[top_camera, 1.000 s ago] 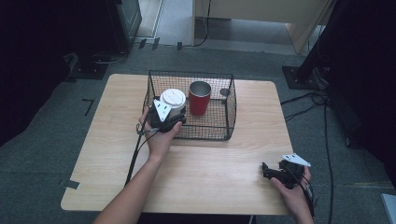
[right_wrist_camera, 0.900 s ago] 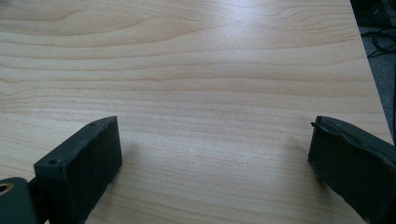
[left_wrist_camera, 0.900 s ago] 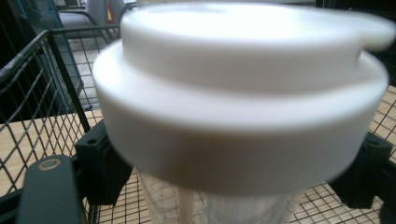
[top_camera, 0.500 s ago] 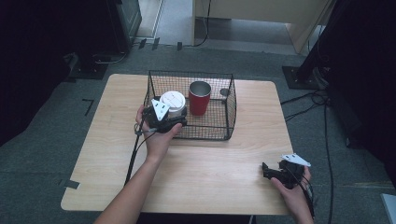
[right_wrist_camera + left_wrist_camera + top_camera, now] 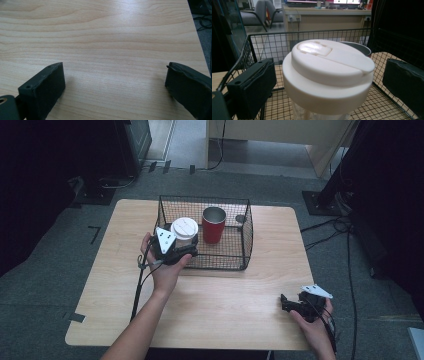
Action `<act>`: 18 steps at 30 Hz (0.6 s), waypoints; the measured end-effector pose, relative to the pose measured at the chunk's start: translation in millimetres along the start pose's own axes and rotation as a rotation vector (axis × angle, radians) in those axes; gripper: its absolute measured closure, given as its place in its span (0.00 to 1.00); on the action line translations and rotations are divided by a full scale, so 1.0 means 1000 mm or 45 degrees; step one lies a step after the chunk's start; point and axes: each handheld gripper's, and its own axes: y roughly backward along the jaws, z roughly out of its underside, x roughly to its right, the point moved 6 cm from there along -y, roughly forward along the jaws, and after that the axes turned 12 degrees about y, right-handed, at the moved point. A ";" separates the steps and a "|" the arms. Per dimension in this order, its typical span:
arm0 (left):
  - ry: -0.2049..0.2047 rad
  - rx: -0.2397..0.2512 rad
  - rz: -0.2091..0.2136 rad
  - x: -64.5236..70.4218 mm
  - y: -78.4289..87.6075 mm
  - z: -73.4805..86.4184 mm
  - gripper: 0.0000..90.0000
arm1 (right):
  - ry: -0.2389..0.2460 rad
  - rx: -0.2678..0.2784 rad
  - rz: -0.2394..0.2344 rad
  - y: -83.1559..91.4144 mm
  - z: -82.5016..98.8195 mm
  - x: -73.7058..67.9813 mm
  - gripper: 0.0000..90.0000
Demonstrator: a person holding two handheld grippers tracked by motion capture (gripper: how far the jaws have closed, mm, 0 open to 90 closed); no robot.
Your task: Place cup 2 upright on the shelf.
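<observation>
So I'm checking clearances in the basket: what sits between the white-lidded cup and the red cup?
Nothing: in the high view a bare strip of basket floor separates the white-lidded cup from the red cup.

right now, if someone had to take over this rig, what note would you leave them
Left gripper: jaws open, standing either side of the white-lidded cup, pads clear of it.
Right gripper: open, nothing between the jaws, over bare table at the near right.
Things: the cup stands upright in the wire basket, near-left corner, and the red tumbler is beside it.
Done: the cup looks set down in the basket.
Left: probably draw the left gripper back clear of the basket wall.
</observation>
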 end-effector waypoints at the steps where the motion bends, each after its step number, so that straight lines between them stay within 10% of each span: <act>1: 0.002 0.007 0.003 0.000 0.002 -0.001 0.00 | 0.001 0.000 0.000 0.000 0.000 0.000 0.03; 18: -0.001 0.074 0.019 -0.014 0.042 -0.010 0.00 | -0.001 -0.001 0.001 0.000 0.000 0.000 0.03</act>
